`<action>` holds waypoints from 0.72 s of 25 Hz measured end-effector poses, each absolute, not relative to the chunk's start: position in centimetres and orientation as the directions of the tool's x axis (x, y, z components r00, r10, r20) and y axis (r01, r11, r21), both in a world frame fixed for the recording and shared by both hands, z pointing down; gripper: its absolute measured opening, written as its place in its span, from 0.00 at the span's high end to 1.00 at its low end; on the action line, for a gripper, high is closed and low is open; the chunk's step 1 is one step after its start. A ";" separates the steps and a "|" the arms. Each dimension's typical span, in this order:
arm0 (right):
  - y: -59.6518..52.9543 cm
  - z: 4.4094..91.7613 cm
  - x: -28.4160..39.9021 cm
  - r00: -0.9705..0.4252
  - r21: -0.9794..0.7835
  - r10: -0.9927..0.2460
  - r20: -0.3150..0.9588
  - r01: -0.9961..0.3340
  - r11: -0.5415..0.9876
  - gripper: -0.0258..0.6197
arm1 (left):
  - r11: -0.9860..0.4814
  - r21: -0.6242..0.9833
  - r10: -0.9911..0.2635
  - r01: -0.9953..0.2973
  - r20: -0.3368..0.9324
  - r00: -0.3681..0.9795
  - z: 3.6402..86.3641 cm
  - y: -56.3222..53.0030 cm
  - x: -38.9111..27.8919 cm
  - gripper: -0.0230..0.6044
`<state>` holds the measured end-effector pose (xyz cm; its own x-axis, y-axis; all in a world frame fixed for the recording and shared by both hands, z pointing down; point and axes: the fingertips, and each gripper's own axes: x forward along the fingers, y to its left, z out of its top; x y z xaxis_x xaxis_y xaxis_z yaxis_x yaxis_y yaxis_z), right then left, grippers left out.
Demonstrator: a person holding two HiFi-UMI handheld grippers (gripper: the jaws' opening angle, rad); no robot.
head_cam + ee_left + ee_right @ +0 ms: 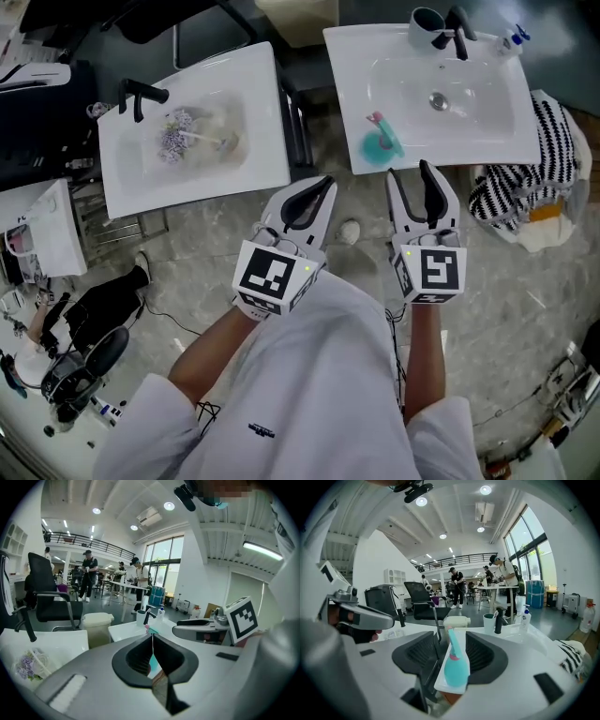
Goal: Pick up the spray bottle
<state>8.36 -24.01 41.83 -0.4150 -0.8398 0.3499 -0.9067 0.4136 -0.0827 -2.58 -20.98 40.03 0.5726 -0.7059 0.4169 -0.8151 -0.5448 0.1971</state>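
Here: one spray bottle (380,142) on right sink (487,94), left sink (262,141) beside; right gripper (410,178) jaws apart, left gripper (323,185) jaws together.

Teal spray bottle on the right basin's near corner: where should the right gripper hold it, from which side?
Probably the teal spray bottle's round lower body, below the pink collar, from the white basin's near edge: it stands upright, framed between the right gripper's open jaws.

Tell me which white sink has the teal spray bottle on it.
The right sink: the teal spray bottle sits at its front left corner; the left sink holds purple flowers instead.
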 end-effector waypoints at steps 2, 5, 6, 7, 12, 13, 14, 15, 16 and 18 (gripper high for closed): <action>-25.1 42.9 8.1 -0.419 -0.077 -0.831 0.366 -0.904 0.421 0.67 | -0.541 0.208 -0.702 -0.815 0.421 0.574 40.7 -21.6 -2.6 0.95; -26.4 44.4 7.8 -0.427 -0.070 -0.816 0.391 -0.897 0.436 0.66 | -0.537 0.223 -0.695 -0.813 0.429 0.577 41.6 -22.4 -2.7 0.95; -26.7 44.9 7.7 -0.431 -0.067 -0.809 0.400 -0.894 0.443 0.66 | -0.537 0.225 -0.693 -0.813 0.431 0.577 41.9 -22.6 -2.7 0.95; -27.0 45.5 7.6 -0.435 -0.065 -0.802 0.409 -0.891 0.450 0.66 | -0.536 0.227 -0.692 -0.813 0.433 0.578 42.2 -22.9 -2.6 0.95; -28.4 47.9 6.9 -0.446 -0.067 -0.779 0.442 -0.882 0.467 0.65 | -0.533 0.241 -0.684 -0.811 0.443 0.580 43.5 -23.9 -2.6 0.95; -28.6 48.2 6.8 -0.448 -0.069 -0.775 0.445 -0.881 0.469 0.65 | -0.531 0.244 -0.682 -0.812 0.446 0.580 43.8 -24.0 -2.7 0.95; -28.8 48.5 6.6 -0.449 -0.071 -0.773 0.448 -0.880 0.470 0.65 | -0.529 0.247 -0.680 -0.812 0.450 0.580 44.0 -24.1 -2.8 0.95; -29.0 48.8 6.5 -0.449 -0.072 -0.771 0.451 -0.879 0.470 0.65 | -0.528 0.250 -0.677 -0.812 0.454 0.580 44.4 -24.2 -2.9 0.95; -29.2 49.1 6.4 -0.450 -0.073 -0.769 0.455 -0.879 0.471 0.65 | -0.527 0.253 -0.673 -0.811 0.458 0.580 44.7 -24.2 -2.9 0.95; -29.5 49.9 6.3 -0.450 -0.069 -0.763 0.464 -0.877 0.475 0.65 | -0.527 0.257 -0.667 -0.810 0.465 0.582 45.2 -24.3 -2.9 0.95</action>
<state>6.28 -29.47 49.85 -0.4500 -0.7633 0.4636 -0.8772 0.4752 -0.0691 -2.92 -24.33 45.23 0.5819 -0.6670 0.4652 -0.8099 -0.5270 0.2574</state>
